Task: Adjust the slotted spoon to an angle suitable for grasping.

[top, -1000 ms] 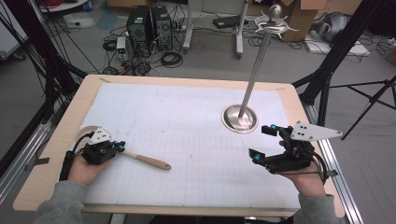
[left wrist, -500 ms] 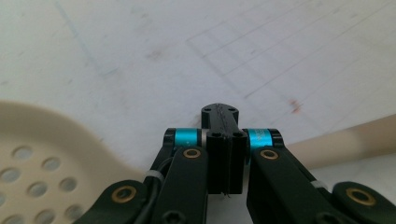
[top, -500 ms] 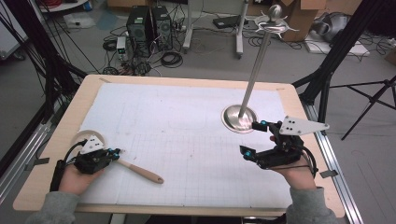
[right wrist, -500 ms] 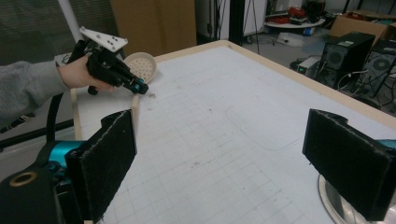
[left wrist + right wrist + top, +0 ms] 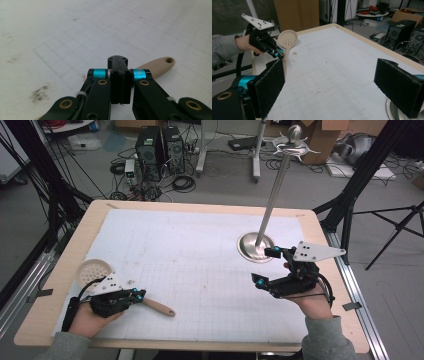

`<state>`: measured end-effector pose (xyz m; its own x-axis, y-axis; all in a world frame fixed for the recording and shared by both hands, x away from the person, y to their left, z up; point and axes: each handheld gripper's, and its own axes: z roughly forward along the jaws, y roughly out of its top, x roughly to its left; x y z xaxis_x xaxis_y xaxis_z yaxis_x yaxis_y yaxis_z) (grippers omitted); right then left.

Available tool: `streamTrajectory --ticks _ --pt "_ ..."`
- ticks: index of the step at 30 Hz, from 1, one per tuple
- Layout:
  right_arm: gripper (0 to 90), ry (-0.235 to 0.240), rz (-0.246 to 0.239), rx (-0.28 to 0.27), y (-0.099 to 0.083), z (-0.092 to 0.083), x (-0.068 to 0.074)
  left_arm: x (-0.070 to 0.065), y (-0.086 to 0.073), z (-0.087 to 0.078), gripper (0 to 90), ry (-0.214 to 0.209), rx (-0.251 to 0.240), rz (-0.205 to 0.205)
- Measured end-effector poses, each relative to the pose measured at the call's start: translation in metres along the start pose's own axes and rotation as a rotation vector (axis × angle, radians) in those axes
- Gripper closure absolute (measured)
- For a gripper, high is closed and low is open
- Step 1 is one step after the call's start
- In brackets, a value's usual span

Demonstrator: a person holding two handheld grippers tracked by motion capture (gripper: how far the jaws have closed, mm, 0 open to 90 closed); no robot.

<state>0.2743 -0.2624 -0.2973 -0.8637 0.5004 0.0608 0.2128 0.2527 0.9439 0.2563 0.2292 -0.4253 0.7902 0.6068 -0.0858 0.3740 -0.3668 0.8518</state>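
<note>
A slotted spoon with a round perforated head (image 5: 93, 271) and a pale wooden handle (image 5: 160, 308) lies at the near left of the table. My left gripper (image 5: 138, 294) is shut on the handle near the head. Its jaws (image 5: 117, 60) are pressed together, and the handle's end (image 5: 160, 63) juts out past them. From the right gripper view, the left gripper (image 5: 277, 53) holds the spoon head (image 5: 287, 38) tilted up. My right gripper (image 5: 264, 266) stands open at the right with nothing between its pads (image 5: 268, 87).
A metal stand with a round base (image 5: 255, 246) and a tall pole (image 5: 272, 195) rises just behind the right gripper. A white gridded mat (image 5: 190, 250) covers the wooden table (image 5: 200, 207). Computers, cables and tripod legs lie on the floor beyond.
My left hand has drawn the spoon a little toward the near edge, so the handle now points more toward it. The right gripper has shifted slightly left, closer to the stand's base.
</note>
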Motion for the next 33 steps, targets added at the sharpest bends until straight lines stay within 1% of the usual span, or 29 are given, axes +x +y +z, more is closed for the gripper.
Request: streamTrajectory --ticks 1,2,3,4,5,6,7,8,10,11,12,14,17,21,22,24,25,26,27,28,29,30,32,33 --pt "8.9 0.002 -0.005 -0.003 0.000 0.001 -0.001 -0.007 -0.002 0.000 89.3 -0.030 0.008 0.017" --pt "8.9 0.002 -0.005 -0.003 0.000 0.001 -0.001 -0.007 -0.002 0.000 89.3 -0.030 0.008 0.017" --pt "8.9 0.002 -0.002 -0.004 0.001 0.002 -0.001 -0.012 -0.005 0.002 89.3 -0.049 0.031 0.034" --pt "8.9 0.003 -0.003 -0.006 0.001 0.003 -0.002 -0.012 -0.005 0.002 89.3 -0.049 0.031 0.034" --pt "8.9 0.004 -0.001 -0.005 0.001 0.003 -0.002 -0.016 -0.008 0.003 89.3 -0.065 0.051 0.050" --pt "8.9 0.004 -0.001 -0.005 0.001 0.003 -0.002 -0.016 -0.008 0.003 89.3 -0.065 0.051 0.050" --pt "8.9 0.005 -0.004 -0.006 0.001 0.004 -0.002 -0.018 -0.009 0.004 89.3 -0.073 0.061 0.056" --pt "8.9 0.007 -0.006 -0.006 0.002 0.006 -0.001 -0.020 -0.010 0.007 89.3 -0.089 0.074 0.066" --pt "8.9 0.010 -0.006 -0.004 0.003 0.006 -0.001 -0.021 -0.010 0.009 89.3 -0.091 0.080 0.072" --pt "8.8 0.012 -0.011 0.000 0.003 0.008 0.000 -0.022 -0.010 0.014 89.3 -0.089 0.098 0.082" --pt "8.8 0.012 -0.013 0.006 0.003 0.009 0.000 -0.022 -0.010 0.014 89.3 -0.089 0.098 0.082" --pt "8.9 0.010 -0.012 0.011 0.003 0.010 0.000 -0.020 -0.011 0.021 89.4 -0.077 0.101 0.086" --pt "8.8 0.007 -0.011 0.011 0.002 0.010 0.000 -0.018 -0.009 0.025 89.4 -0.073 0.098 0.089" --pt "8.9 0.005 -0.008 0.020 0.001 0.009 0.002 -0.015 -0.004 0.036 89.5 -0.039 0.084 0.096" --pt "8.9 0.003 -0.017 0.018 0.001 0.009 0.002 -0.014 -0.002 0.038 89.4 -0.032 0.081 0.097" --pt "8.8 0.004 -0.013 0.018 0.001 0.008 0.002 -0.013 -0.001 0.040 89.4 -0.027 0.080 0.099" --pt "8.9 0.000 -0.010 0.016 0.000 0.005 0.003 -0.011 0.001 0.045 89.5 -0.013 0.077 0.099" --pt "8.9 0.000 -0.010 0.016 0.000 0.005 0.003 -0.011 0.001 0.045 89.5 -0.013 0.077 0.099" --pt "8.9 -0.007 -0.007 0.016 -0.001 0.002 0.003 -0.008 0.003 0.049 89.5 0.000 0.073 0.092" --pt "8.9 -0.007 -0.007 0.016 -0.001 0.002 0.003 -0.008 0.003 0.049 89.5 0.000 0.073 0.092" --pt "8.9 -0.014 -0.001 0.018 -0.003 -0.002 0.004 -0.005 0.005 0.053 89.5 0.023 0.072 0.079" --pt "8.9 -0.014 -0.001 0.018 -0.003 -0.002 0.004 -0.005 0.005 0.053 89.5 0.023 0.072 0.079" --pt "8.9 -0.023 -0.003 0.017 -0.005 -0.006 0.003 0.000 0.008 0.056 89.4 0.044 0.079 0.063" --pt "8.9 -0.035 0.005 0.020 -0.008 -0.011 0.004 0.002 0.009 0.058 89.5 0.049 0.080 0.056"
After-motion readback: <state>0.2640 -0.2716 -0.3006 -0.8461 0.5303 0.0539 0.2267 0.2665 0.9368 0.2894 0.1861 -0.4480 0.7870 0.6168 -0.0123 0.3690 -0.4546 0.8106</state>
